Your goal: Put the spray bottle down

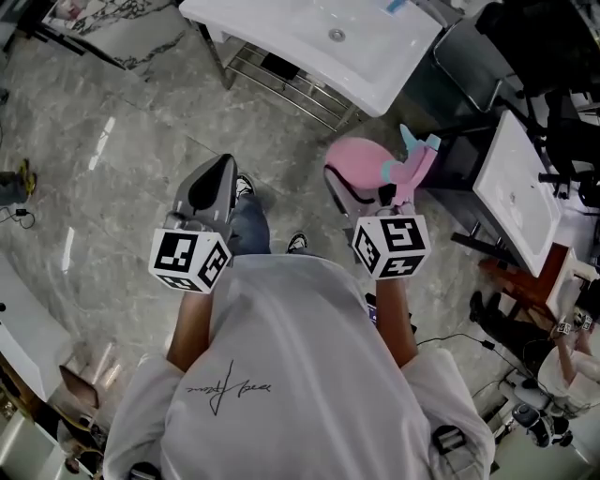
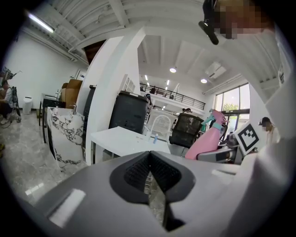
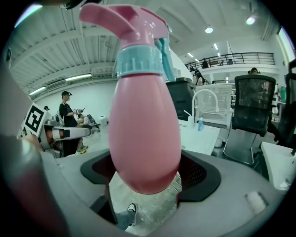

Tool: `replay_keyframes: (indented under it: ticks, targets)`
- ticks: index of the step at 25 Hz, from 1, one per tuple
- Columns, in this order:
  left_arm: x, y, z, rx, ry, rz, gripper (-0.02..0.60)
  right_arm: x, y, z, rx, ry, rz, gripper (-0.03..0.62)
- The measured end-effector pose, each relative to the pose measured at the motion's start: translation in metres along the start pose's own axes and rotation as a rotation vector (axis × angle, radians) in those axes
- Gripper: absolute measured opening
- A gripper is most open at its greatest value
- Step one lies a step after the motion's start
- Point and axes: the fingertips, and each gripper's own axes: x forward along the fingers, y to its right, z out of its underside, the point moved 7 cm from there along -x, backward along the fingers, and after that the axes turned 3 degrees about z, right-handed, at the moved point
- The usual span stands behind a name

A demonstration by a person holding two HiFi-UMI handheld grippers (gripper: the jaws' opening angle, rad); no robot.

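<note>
spray bottle (image 3: 144, 115): pink, teal collar, held in mid-air over the grey floor (image 1: 122, 150), near side of the white table (image 1: 281, 28) and apart from it
right tongs (image 3: 145, 180): clamped on the bottle's lower belly, one pad on each side, spread to the body's width
left tongs (image 2: 150, 180): pads all but together, only a sliver of gap, nothing held
handling: plastic, probably light and stiff; smooth rounded belly looks slippery under the pads; fill level not visible
grip spot: widest part of the belly as now; likely safer than the narrow neck under the collar
right arm: forearm stretched forward from the torso, tongs aimed far, bottle's head leaning far-right in the head view
left arm: forearm forward too, tongs level with the right ones, left of them and well apart
bottle base: not yet resting on anything
</note>
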Motion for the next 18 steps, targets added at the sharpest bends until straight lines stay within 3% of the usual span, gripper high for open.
replay_keyframes:
  ticks: [18]
  targets:
    - [0.037,-0.11,-0.06,0.024,-0.001,0.077,0.028,0.105,-0.049,-0.075,-0.026,0.036,0.057,0.399]
